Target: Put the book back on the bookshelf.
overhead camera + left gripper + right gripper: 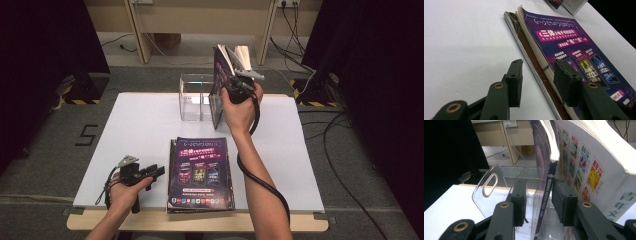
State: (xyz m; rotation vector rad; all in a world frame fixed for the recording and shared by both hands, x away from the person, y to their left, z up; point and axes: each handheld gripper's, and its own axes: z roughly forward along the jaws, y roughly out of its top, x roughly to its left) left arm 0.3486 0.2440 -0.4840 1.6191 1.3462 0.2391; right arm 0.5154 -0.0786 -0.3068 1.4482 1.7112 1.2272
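A purple-covered magazine (218, 75) stands upright and tilted at the right side of a clear acrylic holder (192, 95), its pages fanning at the top. My right gripper (239, 86) is at its spine. In the right gripper view the spine (547, 187) hangs between the jaws of my right gripper (539, 195), with a visible gap to the left jaw, and the holder (489, 187) stands just left and behind. I cannot tell if the magazine's lower edge is inside the holder. A stack of magazines (200, 172) lies flat at the table's front. My left gripper (159, 171) rests open beside it.
The white tabletop (140, 130) has free room left of the holder and stack. In the left gripper view the stack's (564, 42) worn spines lie just ahead of my left gripper (537, 67). Cables and desk legs lie on the floor beyond the table.
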